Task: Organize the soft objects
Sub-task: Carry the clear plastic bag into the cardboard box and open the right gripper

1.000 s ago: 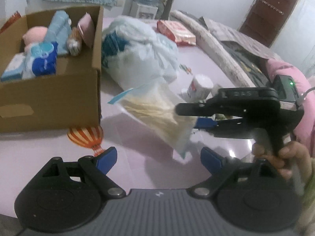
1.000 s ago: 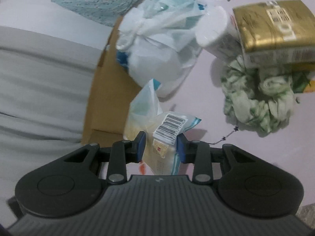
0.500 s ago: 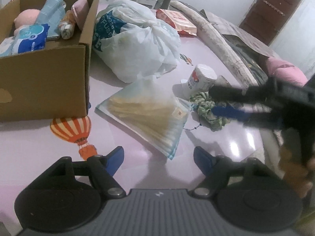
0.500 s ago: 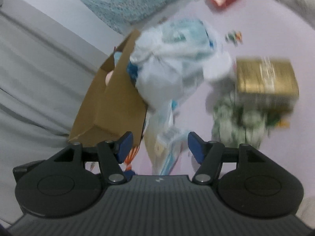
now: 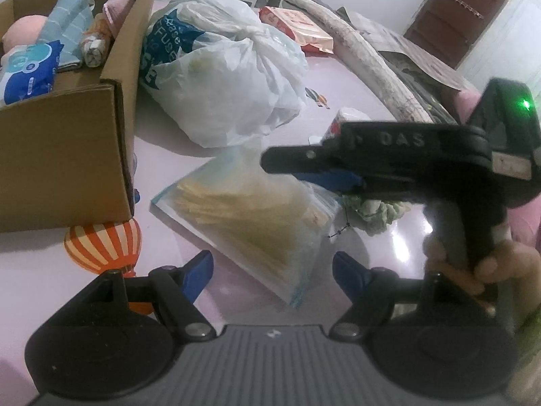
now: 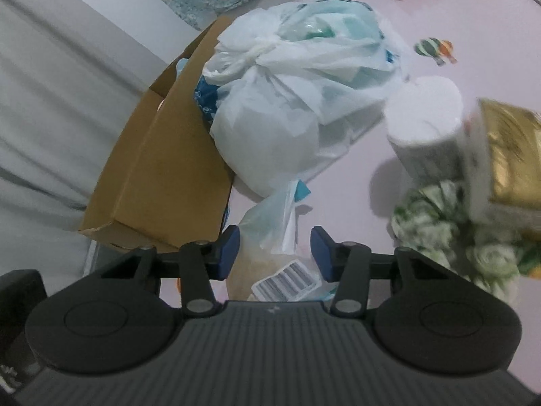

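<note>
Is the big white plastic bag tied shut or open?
Tied shut: the white plastic bag has its top twisted into a knot.

I see soft, dim indoor light with glare on the pink surface (image 5: 410,237) at right; edges bow, and the gold box (image 6: 507,155) smears, probably motion blur.
</note>
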`<action>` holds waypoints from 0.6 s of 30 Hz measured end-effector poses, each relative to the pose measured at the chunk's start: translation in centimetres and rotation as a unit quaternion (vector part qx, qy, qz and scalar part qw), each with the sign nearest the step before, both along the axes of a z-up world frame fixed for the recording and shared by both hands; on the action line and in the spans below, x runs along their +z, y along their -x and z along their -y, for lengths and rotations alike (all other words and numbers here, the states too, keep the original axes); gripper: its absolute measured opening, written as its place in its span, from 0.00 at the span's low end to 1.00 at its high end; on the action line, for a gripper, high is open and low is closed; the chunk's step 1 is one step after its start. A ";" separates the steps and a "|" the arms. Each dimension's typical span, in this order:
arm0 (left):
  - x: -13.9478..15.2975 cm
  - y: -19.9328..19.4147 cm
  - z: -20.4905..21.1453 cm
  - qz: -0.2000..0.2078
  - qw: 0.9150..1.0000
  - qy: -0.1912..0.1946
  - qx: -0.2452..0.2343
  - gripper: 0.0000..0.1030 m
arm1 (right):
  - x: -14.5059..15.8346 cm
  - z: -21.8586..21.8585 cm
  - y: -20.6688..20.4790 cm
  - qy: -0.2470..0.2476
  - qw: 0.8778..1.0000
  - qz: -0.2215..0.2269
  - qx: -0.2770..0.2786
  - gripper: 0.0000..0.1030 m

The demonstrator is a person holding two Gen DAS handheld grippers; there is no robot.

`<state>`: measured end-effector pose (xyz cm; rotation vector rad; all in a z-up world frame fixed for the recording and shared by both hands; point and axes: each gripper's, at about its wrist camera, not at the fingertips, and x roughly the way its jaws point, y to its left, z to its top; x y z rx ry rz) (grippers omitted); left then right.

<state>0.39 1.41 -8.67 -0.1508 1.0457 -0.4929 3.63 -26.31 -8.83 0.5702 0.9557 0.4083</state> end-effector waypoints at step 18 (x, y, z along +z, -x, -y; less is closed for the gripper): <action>-0.1 -0.1 1.4 0.005 1.000 0.005 -0.013 0.78 | -3.2 3.3 3.1 -0.151 0.985 -0.077 -0.018 0.44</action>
